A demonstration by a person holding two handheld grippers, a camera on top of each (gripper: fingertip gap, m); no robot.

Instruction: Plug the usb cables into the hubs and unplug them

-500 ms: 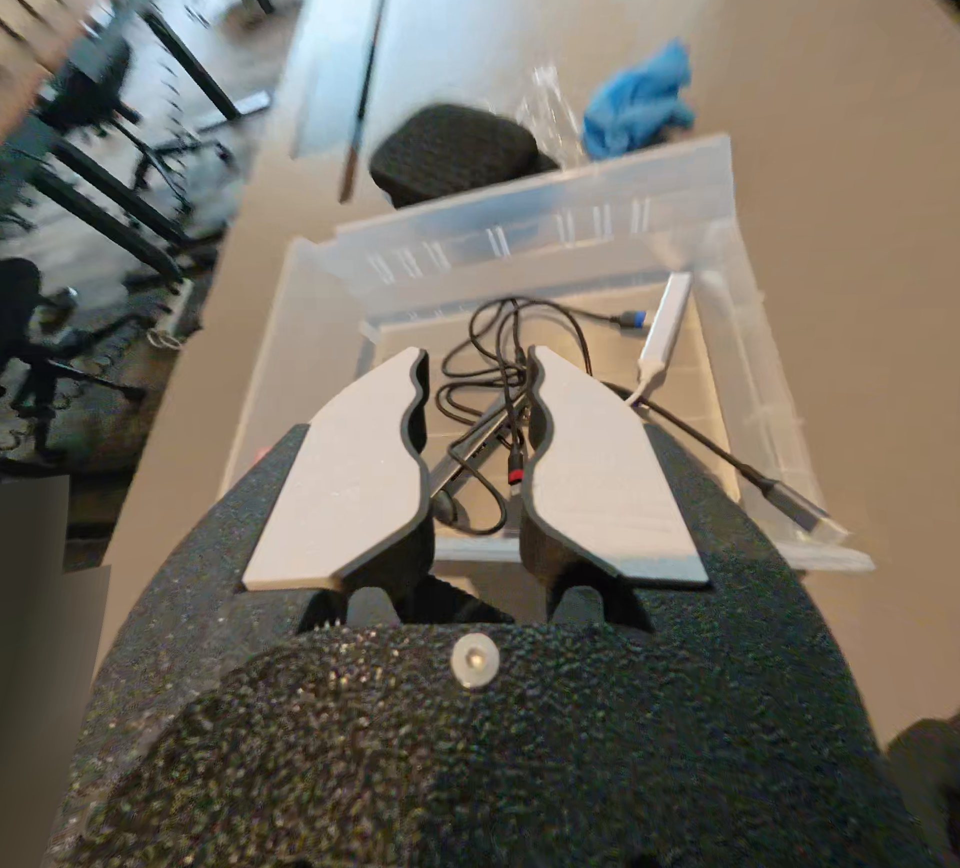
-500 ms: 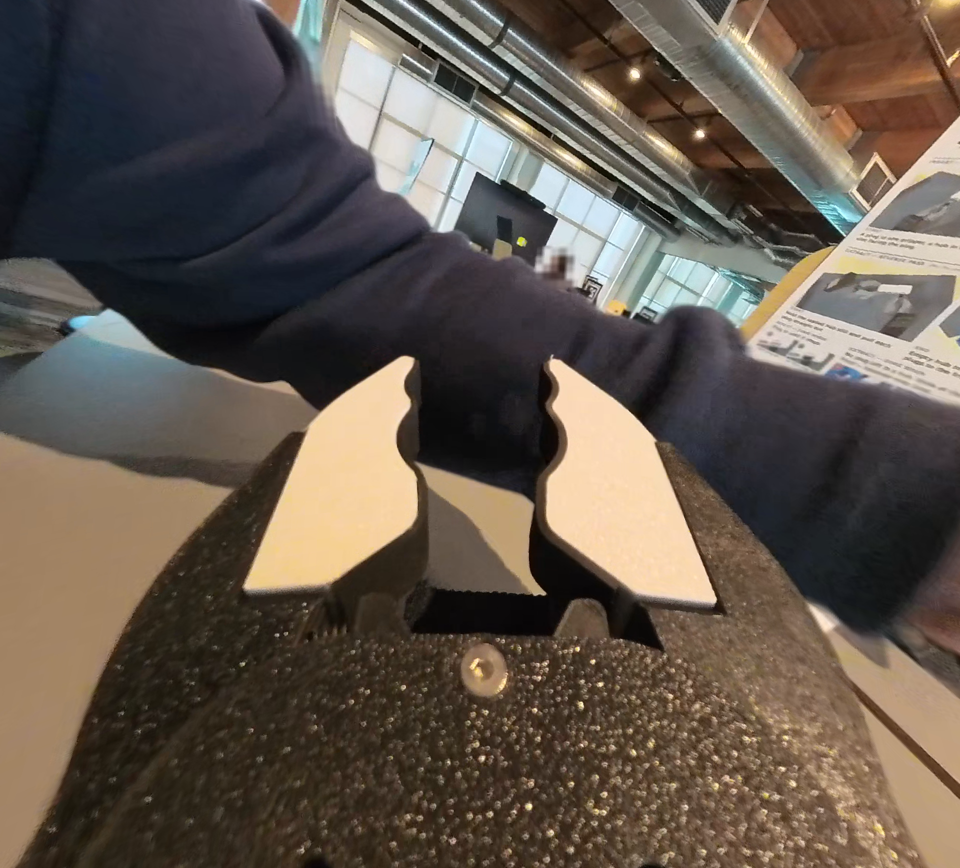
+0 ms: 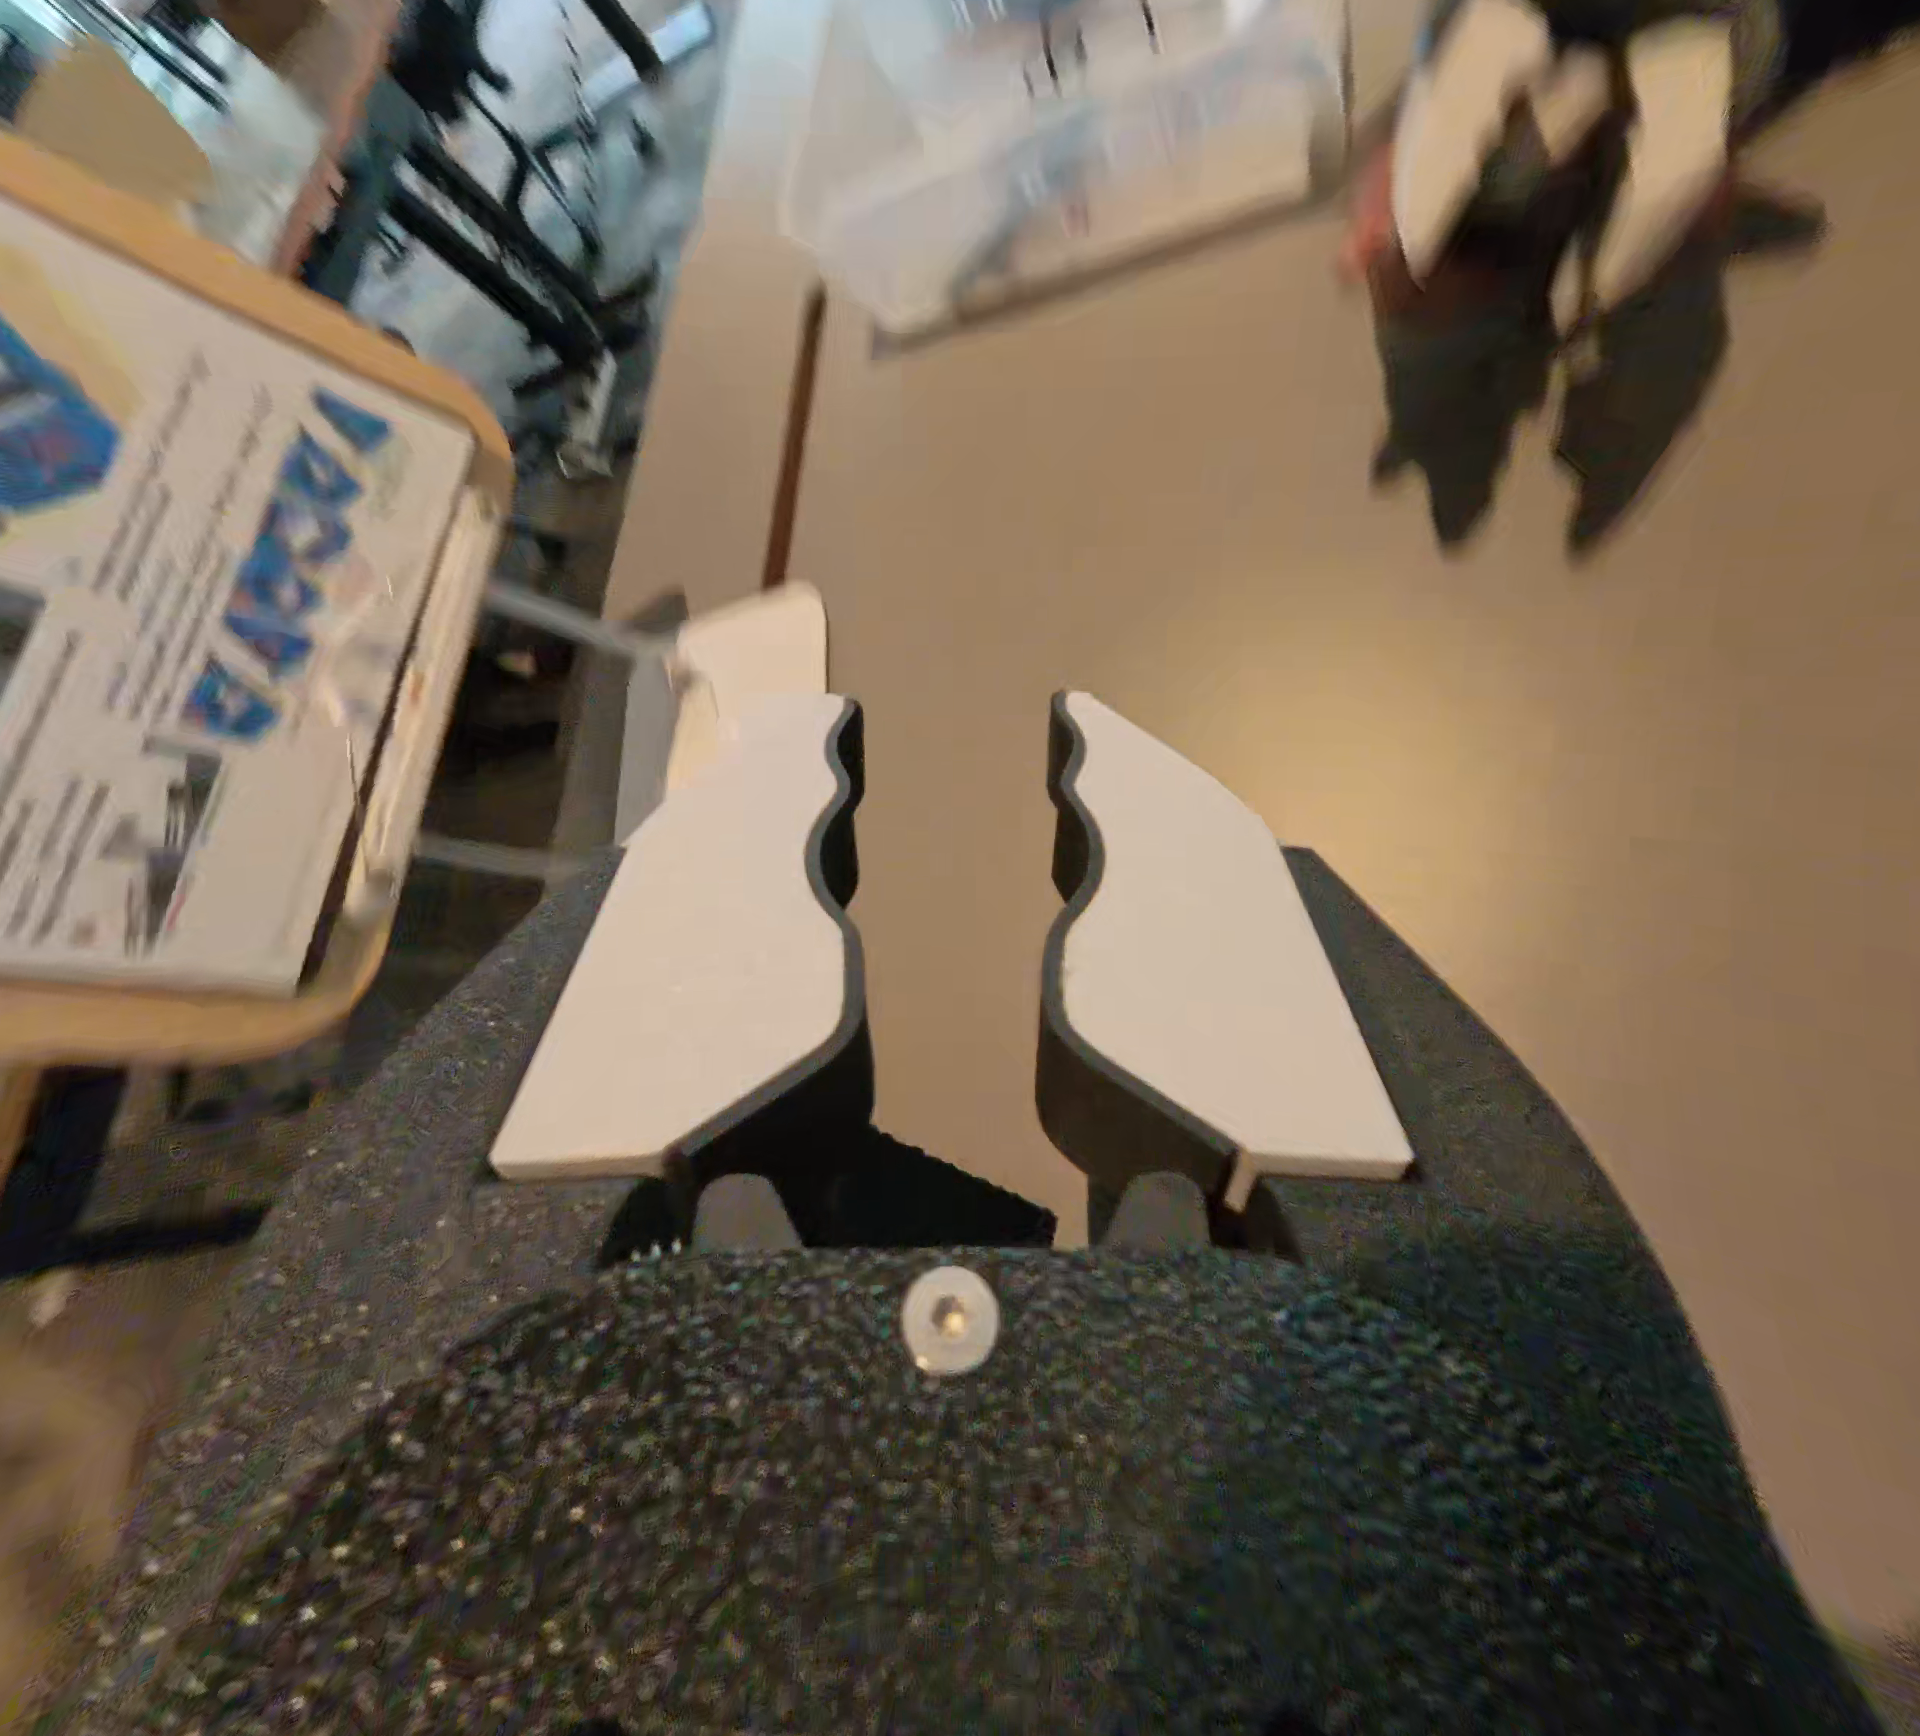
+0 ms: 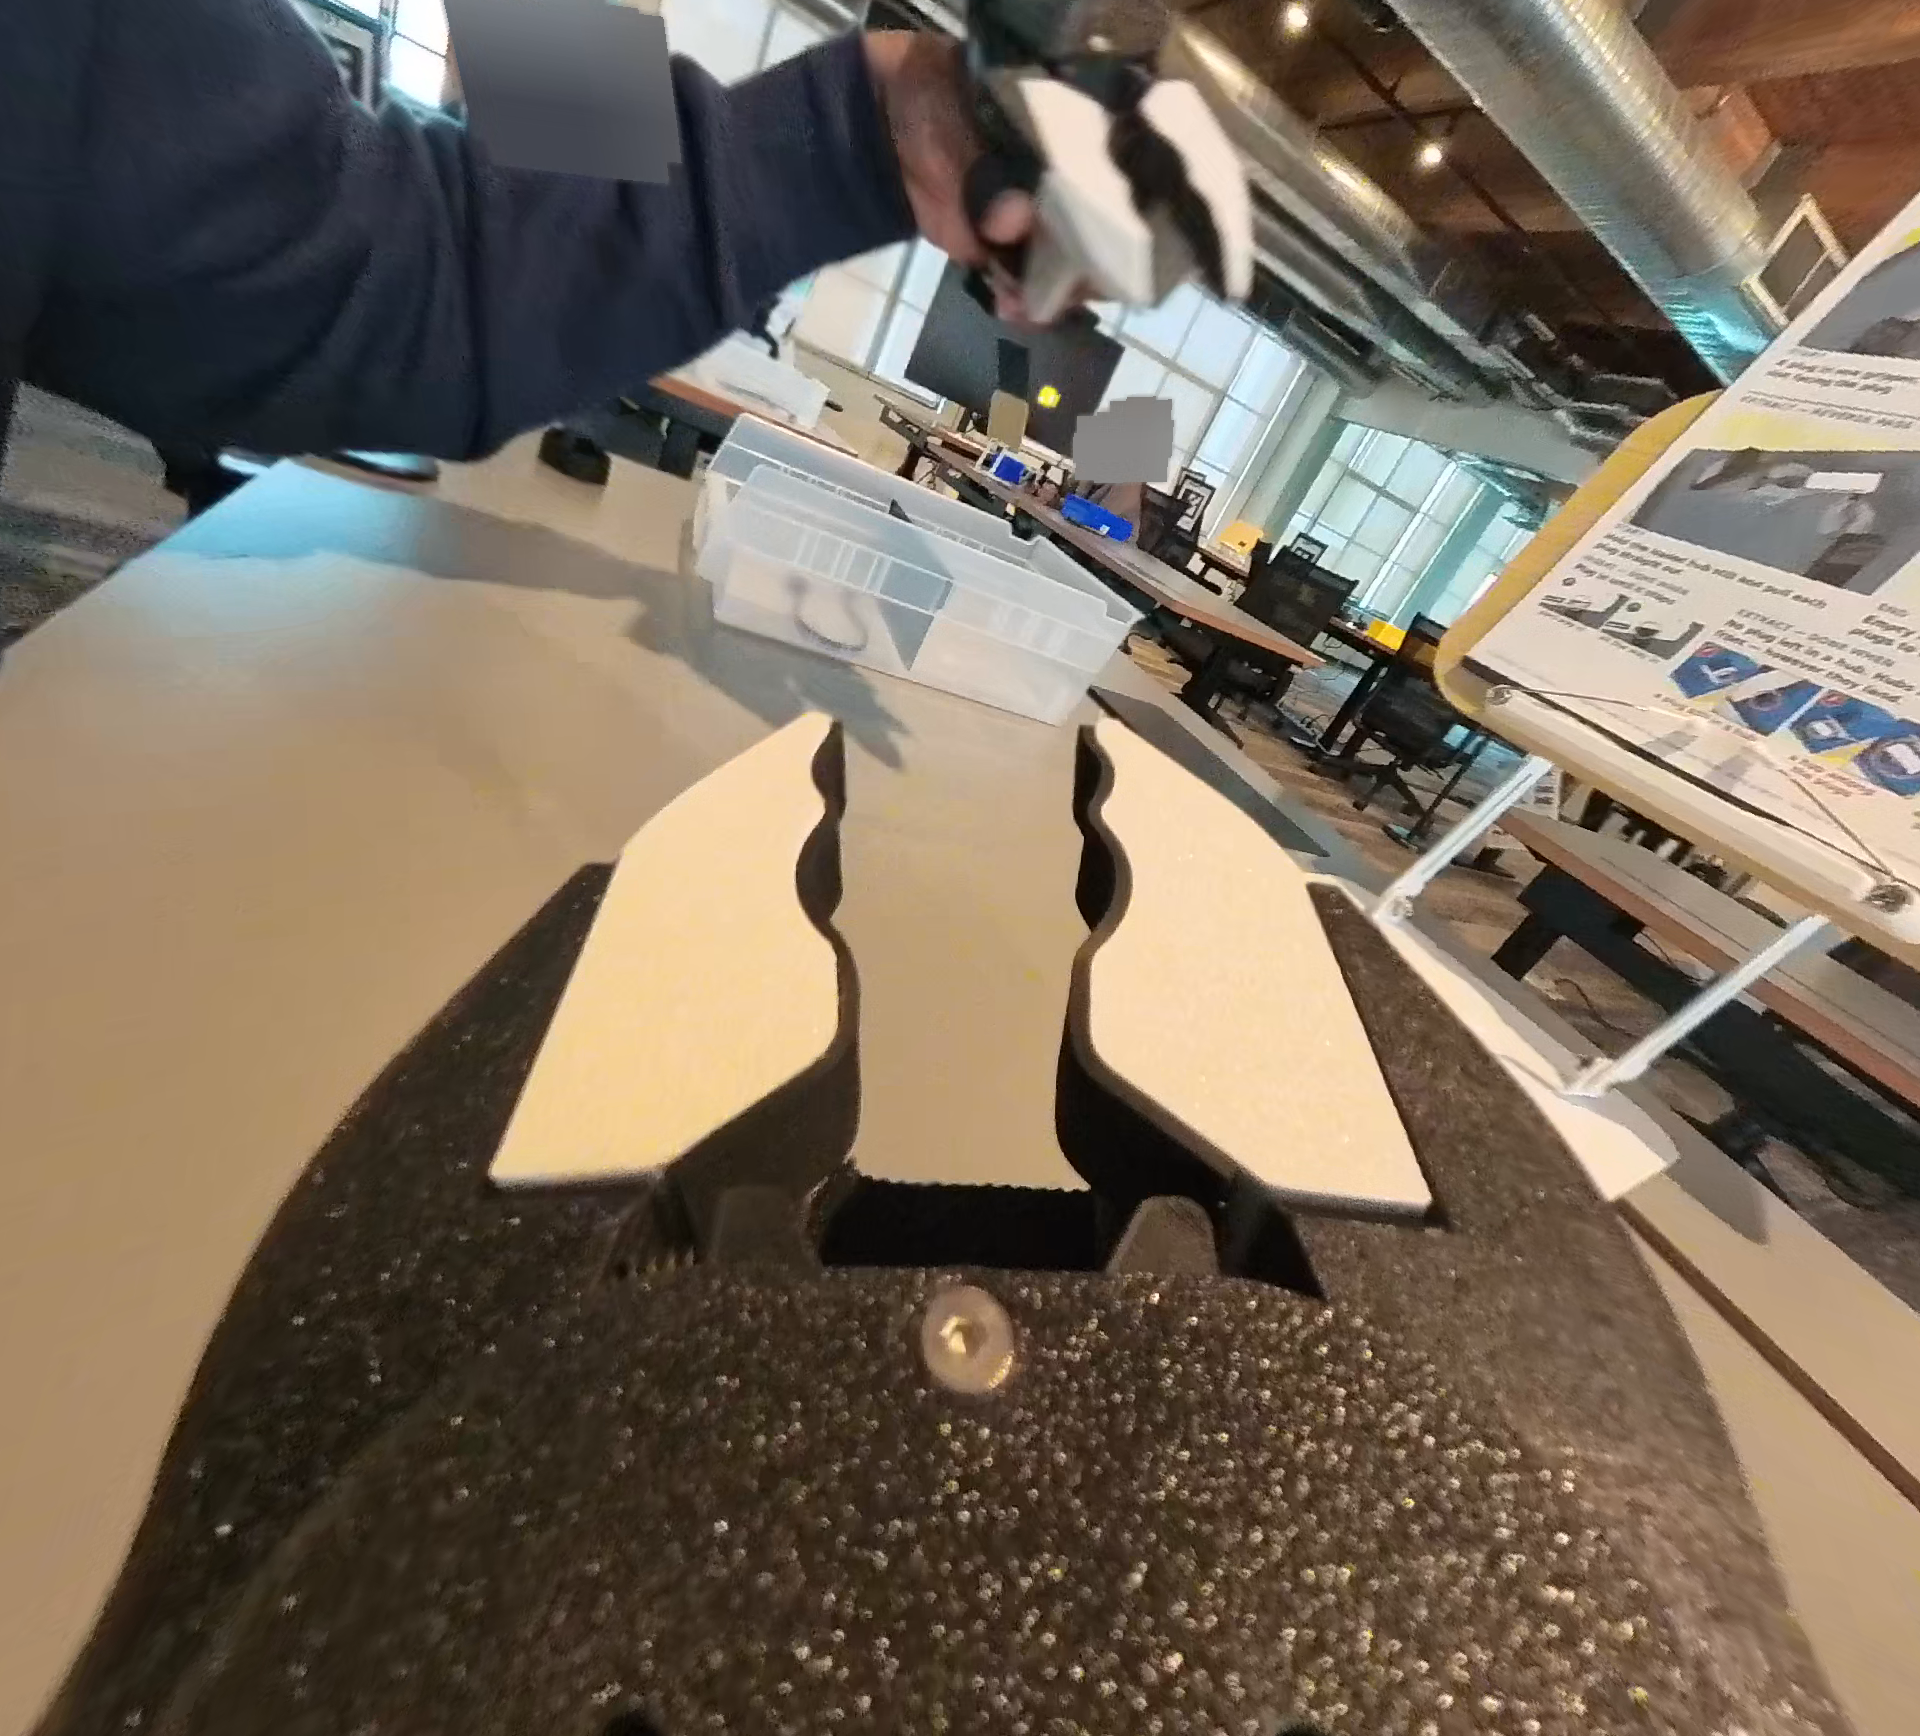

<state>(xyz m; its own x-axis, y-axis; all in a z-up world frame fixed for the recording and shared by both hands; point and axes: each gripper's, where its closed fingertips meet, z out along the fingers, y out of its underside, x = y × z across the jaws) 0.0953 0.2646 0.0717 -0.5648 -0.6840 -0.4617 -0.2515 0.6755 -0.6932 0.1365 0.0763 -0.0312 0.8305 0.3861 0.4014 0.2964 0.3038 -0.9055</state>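
USB cables: one black cable loop (image 4: pixel 831 632) shows through the wall of the clear plastic bin (image 4: pixel 997 637); the hubs cannot be made out in either view.

Beige tabletop (image 4: pixel 312 751): broad and flat, carrying the bin and both grippers' shadows.

Dark navy sleeve (image 4: pixel 364 263): a person's arm reaching across the upper left of the right wrist view, ending in the hand (image 4: pixel 935 148) that holds the left gripper.

Printed instruction board (image 4: pixel 1714 564): white sheet with photographs on a yellow-edged panel, tilted on a thin white wire stand (image 4: pixel 1507 990) at the table's right edge; it also shows at the left of the left wrist view (image 3: pixel 208 647).

Clear plastic bin: rectangular, translucent, with ribbed walls, standing on the tabletop well ahead of the right gripper; heavily blurred at the top of the left wrist view (image 3: pixel 1039 107).

Left gripper (image 3: pixel 954 751): black pebbled body, two white-faced fingers with wavy inner edges, spread apart and grasping nothing, held in the air above the table; blurred in the right wrist view (image 4: pixel 1132 200).

Right gripper (image 4: pixel 956 751): same build, fingers parted and empty, low over bare tabletop, pointing toward the bin; blurred at the upper right of the left wrist view (image 3: pixel 1558 128).
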